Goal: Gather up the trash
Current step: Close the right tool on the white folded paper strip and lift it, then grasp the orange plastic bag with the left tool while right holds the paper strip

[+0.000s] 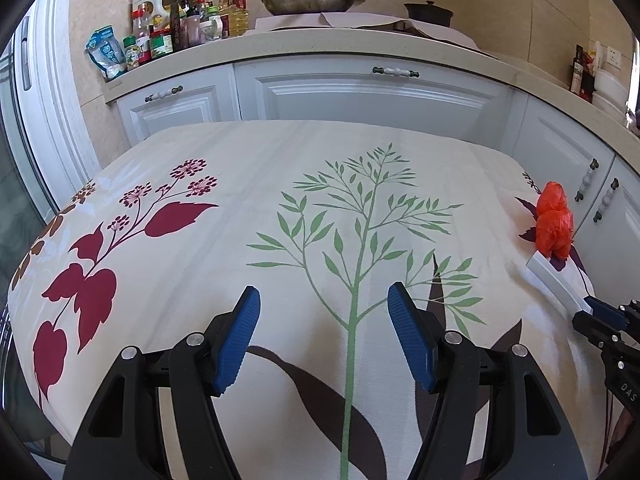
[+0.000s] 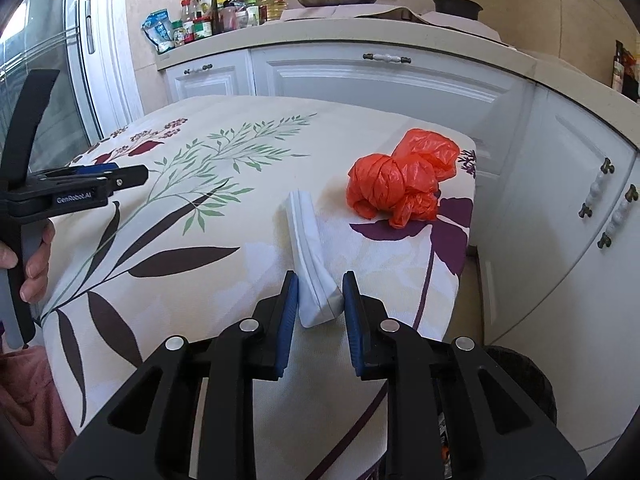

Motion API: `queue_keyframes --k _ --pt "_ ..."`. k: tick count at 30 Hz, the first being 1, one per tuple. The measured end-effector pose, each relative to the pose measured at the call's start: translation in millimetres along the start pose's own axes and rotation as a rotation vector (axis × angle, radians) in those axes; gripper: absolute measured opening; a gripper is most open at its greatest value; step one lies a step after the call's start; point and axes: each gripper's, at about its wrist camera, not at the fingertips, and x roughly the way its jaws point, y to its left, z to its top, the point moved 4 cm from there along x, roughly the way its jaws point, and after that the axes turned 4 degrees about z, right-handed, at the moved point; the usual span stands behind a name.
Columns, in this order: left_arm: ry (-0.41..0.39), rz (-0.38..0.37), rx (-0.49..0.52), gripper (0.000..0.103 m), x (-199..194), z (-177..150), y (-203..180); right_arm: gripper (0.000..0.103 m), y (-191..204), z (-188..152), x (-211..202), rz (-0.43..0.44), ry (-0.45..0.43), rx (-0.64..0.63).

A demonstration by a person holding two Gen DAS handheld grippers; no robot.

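The right gripper clamped a white box near the table's right edge. The left gripper hung open. A red bag lay by the far right corner.

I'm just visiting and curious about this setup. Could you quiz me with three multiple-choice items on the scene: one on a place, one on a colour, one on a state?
1. Where does the crumpled plastic bag lie?
A. on the tablecloth near its far right corner
B. on the counter
C. in the pan

2. What colour is that bag?
A. green
B. orange-red
C. white

3. What is the right gripper doing?
A. hanging open over bare cloth
B. gripping the bag
C. clamped on a white folded packet

Answers: 1 A, the bag sits on the cloth by that corner. 2 B, it is bright orange-red. 3 C, both blue pads press the packet's near end.
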Motion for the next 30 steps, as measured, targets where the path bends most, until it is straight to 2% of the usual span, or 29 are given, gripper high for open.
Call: queue_keyframes --k 8,14,30 --pt "-0.015 -0.021 0.024 0.065 -8 2 -15 0.022 -6 -7 -25 -0.026 -0.045 0.038" --pt "-0.023 -0.062 0.059 0.065 -15 1 -39 0.022 -24 -16 -44 -0.085 -0.069 0.083" --pt "-0.063 -0.208 0.181 0.065 -31 9 -129 0.022 -87 -45 -85 -0.304 -0.143 0.296"
